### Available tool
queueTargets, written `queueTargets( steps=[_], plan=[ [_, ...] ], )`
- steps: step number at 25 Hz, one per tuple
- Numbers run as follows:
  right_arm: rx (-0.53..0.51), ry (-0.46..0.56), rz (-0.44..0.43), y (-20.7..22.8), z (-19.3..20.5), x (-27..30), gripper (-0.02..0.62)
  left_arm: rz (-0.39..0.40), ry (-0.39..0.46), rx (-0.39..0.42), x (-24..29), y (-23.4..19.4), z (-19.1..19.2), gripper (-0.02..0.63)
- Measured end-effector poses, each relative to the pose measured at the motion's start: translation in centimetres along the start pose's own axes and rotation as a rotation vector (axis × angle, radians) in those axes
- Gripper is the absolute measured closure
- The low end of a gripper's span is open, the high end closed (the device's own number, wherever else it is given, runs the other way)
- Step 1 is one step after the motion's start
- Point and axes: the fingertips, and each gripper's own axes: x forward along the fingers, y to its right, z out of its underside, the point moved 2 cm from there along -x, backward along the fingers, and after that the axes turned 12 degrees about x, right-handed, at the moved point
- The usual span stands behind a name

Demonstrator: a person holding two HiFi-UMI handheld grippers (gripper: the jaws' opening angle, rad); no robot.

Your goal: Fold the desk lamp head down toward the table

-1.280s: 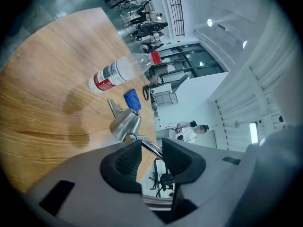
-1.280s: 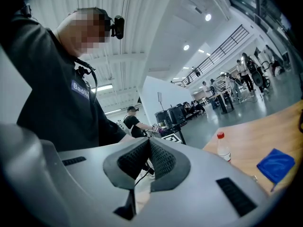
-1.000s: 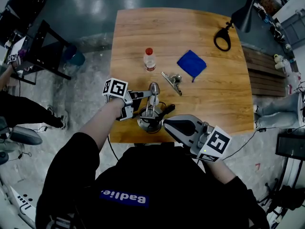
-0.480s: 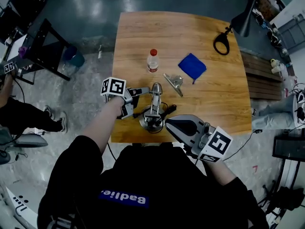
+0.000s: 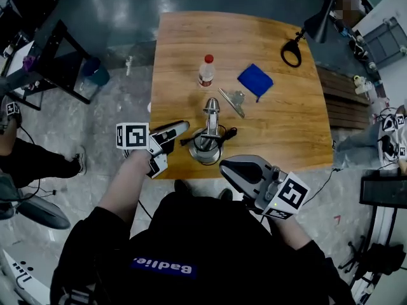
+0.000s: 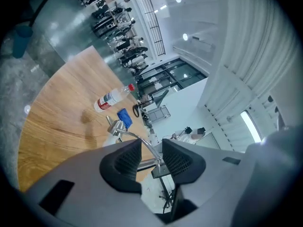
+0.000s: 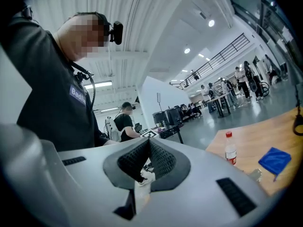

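While my left tongs hang with jaws apart just left of the desk lamp, not touching it, nothing sits between them; its curved arm shows beyond the gap. My right tongs are pressed together, empty, at the table's near edge. The lamp stands on its round base near that edge, a bottle and blue cloth behind it.
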Motion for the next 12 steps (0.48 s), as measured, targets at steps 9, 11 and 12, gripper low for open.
queueTargets(
  steps=[9,11,12],
  plan=[
    [0.023,-0.012,-0.168,-3.3,3.7,-8.9,0.589,-0.100,0.200,0.201,-1.2,12.5,6.7,0.465],
    [0.026,-0.034,-0.192,-3.9,4.5,-11.0,0.589,-0.130,0.224,0.222,-0.5,15.4,9.0,0.465],
    [0.028,-0.041,-0.200,-4.4,4.7,-12.0,0.589,-0.138,0.226,0.242,-0.1,16.7,10.1,0.465]
  ],
)
